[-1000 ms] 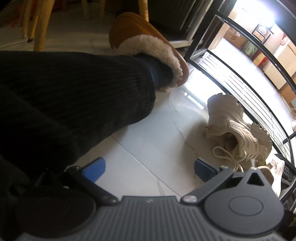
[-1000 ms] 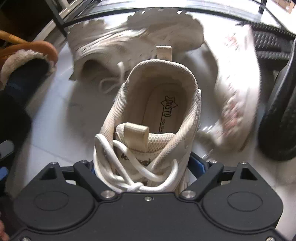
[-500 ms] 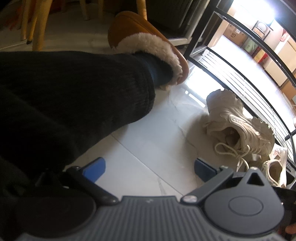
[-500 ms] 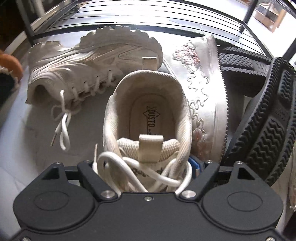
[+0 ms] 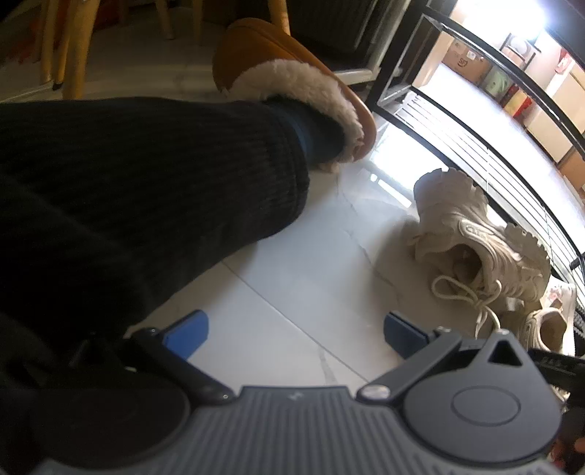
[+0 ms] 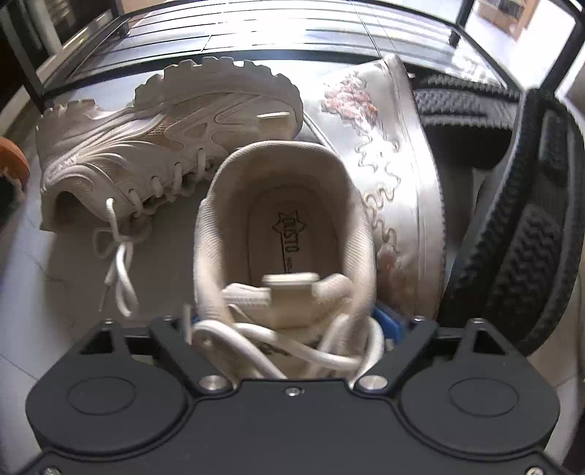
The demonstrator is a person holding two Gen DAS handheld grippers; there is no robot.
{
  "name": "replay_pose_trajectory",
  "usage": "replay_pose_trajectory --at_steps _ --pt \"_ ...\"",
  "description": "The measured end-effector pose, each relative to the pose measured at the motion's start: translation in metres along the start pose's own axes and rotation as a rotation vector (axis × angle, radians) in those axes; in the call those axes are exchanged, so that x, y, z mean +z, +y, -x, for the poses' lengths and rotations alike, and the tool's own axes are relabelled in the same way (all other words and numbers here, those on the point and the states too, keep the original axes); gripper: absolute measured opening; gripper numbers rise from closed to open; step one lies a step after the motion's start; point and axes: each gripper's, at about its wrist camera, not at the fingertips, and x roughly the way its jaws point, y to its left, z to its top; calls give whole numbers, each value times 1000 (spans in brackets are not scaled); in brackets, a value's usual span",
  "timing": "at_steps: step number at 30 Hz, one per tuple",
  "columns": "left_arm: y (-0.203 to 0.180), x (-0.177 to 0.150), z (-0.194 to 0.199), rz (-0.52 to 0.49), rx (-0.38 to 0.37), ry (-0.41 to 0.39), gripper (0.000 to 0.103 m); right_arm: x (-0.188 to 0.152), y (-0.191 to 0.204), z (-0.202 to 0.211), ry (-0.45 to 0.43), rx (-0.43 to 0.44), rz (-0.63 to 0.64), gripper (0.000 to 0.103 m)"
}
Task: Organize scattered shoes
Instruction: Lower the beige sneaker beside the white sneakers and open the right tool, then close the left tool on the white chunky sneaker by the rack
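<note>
Two racks' worth of space ahead: shoe rack point(image 6: 256, 33) lies beyond the right fingers point(image 6: 292, 321), which clamp the cream sneaker point(image 6: 285, 219), heel pointing straight away. Left fingers point(image 5: 296, 329) spread, gripping nothing, farther off.

The held sneaker point(image 6: 281, 234) sits between the chunky sneaker point(image 6: 161, 142) at left and the overturned shoe point(image 6: 395, 175) at right.

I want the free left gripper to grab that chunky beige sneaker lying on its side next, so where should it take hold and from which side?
Grip the chunky beige sneaker at its collar, one finger inside the mouth that gapes toward the left gripper. Its lugged sole faces the rack, so come from the open floor side, avoiding the loose laces.
</note>
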Motion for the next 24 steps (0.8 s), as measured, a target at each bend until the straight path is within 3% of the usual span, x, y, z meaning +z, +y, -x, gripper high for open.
replay_pose_trajectory --at_steps 8,12,18,21,24 --pt "-8 -4 2 -57 -9 -24 102 -12 -42 47 -58 160 -138 102" --pt "-15 -7 2 -95 -8 -37 102 -31 -70 78 -163 180 -170 103" --pt "-29 -13 1 -171 -11 -47 102 -69 -112 108 -385 105 -182 103" --pt "-36 -15 -1 -201 -28 -37 102 -84 -149 103 -421 60 -240 103" --pt "-44 -16 -6 -201 -74 3 102 -102 -195 95 -422 92 -415 103"
